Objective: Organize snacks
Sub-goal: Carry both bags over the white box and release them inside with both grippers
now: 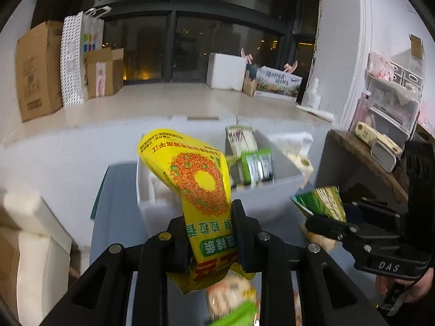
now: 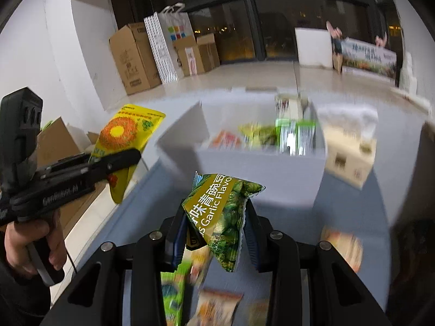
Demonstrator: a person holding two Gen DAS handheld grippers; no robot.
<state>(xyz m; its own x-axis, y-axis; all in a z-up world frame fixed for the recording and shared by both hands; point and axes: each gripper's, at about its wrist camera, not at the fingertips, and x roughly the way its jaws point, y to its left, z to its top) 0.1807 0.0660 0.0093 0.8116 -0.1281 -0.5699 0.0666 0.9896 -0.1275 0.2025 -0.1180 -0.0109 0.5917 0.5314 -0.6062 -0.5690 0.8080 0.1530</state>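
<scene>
A: Nearest to us, left gripper (image 1: 209,233). We have it clenched on the yellow snack bag (image 1: 201,182), jaws pinching the lower half; the bag stands up out of the pinch and curls over at the top. It hangs in the air, clear of the grey table (image 1: 114,203).

B: Noted. Right gripper (image 2: 216,233) likewise clamped, on the green garlic-pea packet (image 2: 220,217), tilted, printed face toward the lens. Also held above the table, short of the bin.

A: Under both grippers we see loose packets (image 2: 217,307) lying on the table, blurred; we can't read them.

B: A hand (image 2: 32,247) wraps the left gripper's handle, seen at the left edge of the right wrist view.

A: Next out, the white bin (image 2: 258,163) on the table. Inside we make out green packets (image 2: 295,135) standing toward its right side, an orange one (image 2: 225,138) lying further left.

B: Just right of the bin, a tissue box (image 2: 350,154) with tissue sticking up.

A: Beyond, pale floor, cardboard boxes (image 1: 38,68) and a patterned paper bag (image 1: 72,59) at the wall, a white foam box (image 1: 225,70) by the dark windows.
</scene>
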